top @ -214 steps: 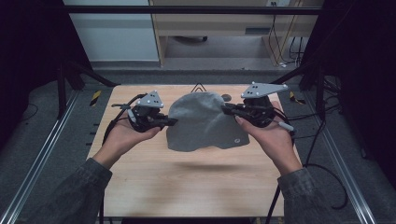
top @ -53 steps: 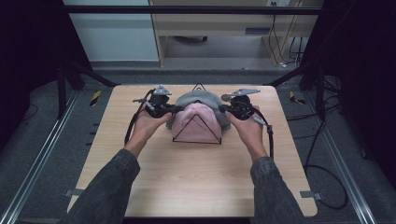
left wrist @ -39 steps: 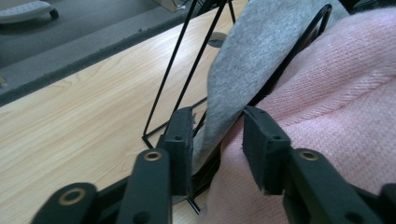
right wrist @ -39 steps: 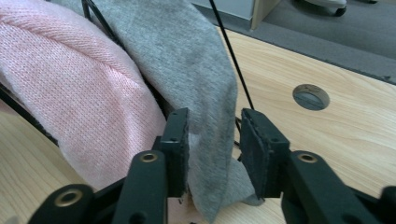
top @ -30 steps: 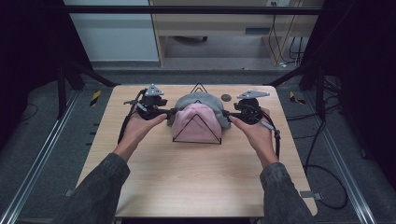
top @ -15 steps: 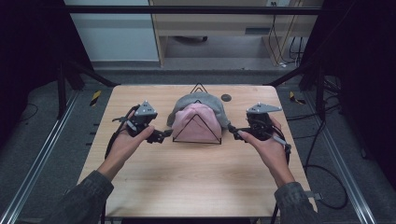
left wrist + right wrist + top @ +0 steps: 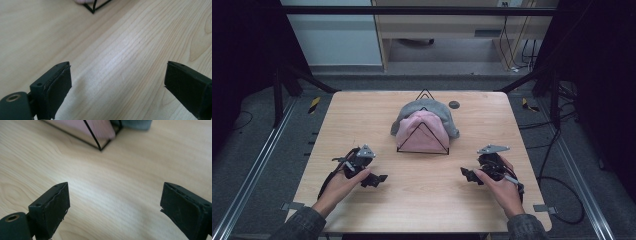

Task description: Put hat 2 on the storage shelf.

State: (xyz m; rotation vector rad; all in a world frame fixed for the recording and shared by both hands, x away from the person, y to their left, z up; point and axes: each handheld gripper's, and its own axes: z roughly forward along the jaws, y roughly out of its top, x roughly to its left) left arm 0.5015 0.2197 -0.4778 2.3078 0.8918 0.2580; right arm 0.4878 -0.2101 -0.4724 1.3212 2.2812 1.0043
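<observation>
A black wire rack (image 7: pixel 422 141) stands at the middle of the wooden table (image 7: pixel 422 200), with a pink cloth (image 7: pixel 421 131) and a grey cloth (image 7: pixel 424 108) draped over it. My left gripper (image 7: pixel 378 179) rests near the front left of the table, open, with bare wood between its jaws. My right gripper (image 7: pixel 467 174) is at the front right, open and holding nothing. In the right gripper view a corner of the rack (image 7: pixel 100 148) and the pink cloth (image 7: pixel 97 127) lie ahead, with grey cloth (image 7: pixel 136 123) behind. A rack corner (image 7: pixel 91 9) sits at the top of the left gripper view.
A small dark round object (image 7: pixel 454 104) lies on the table behind the rack to the right. Cables (image 7: pixel 562 170) trail on the floor at the right. Metal rails (image 7: pixel 247 170) run along both sides of the table.
Both grippers let go of the grey cloth on the rack, opened, and drew back toward the front of the table, left and right of the rack.
</observation>
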